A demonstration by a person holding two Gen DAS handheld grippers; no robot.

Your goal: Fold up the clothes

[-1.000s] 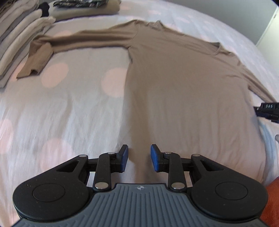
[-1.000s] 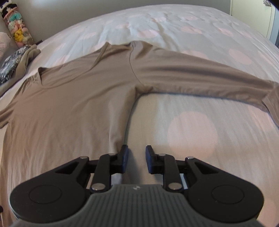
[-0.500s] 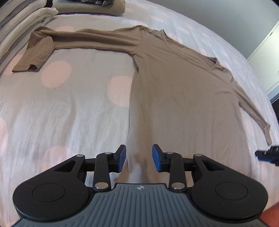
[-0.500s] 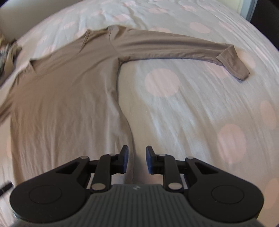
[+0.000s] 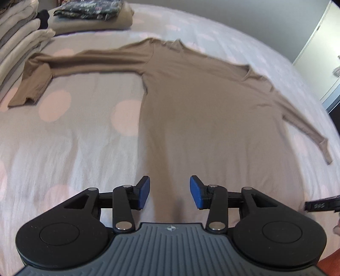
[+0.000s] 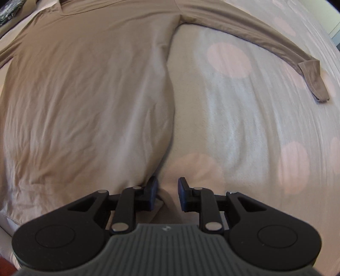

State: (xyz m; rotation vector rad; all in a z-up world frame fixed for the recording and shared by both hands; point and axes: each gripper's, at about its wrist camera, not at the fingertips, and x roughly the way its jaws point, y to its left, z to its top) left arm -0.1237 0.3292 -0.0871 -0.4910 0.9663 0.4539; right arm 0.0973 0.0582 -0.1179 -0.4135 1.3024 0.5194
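A brown long-sleeved shirt [image 5: 201, 106] lies flat on the spotted bed sheet [image 5: 63, 148], neck away from me and both sleeves spread out. Its left sleeve [image 5: 85, 61] ends in a cuff folded back on itself. My left gripper [image 5: 170, 186] hovers over the shirt's lower left side edge; its jaws are opening, with cloth below them and nothing pinched. In the right wrist view, my right gripper [image 6: 167, 186] points steeply down at the lower right edge of the shirt [image 6: 85, 95]. Its jaws stand a little apart, the left finger at the cloth's edge and sheet showing in the gap.
Several folded clothes [image 5: 19, 42] are stacked at the far left, with another folded pile [image 5: 91, 17] behind them. The right gripper's tip [image 5: 320, 204] shows at the left view's right edge. The right sleeve [image 6: 255, 36] stretches across the sheet [image 6: 244, 127]. A pale door [image 5: 318, 53] stands far right.
The left jaws have spread wider. The right gripper has tipped downward and come in close over the shirt's lower right edge, and its tip stays at the left view's right edge.
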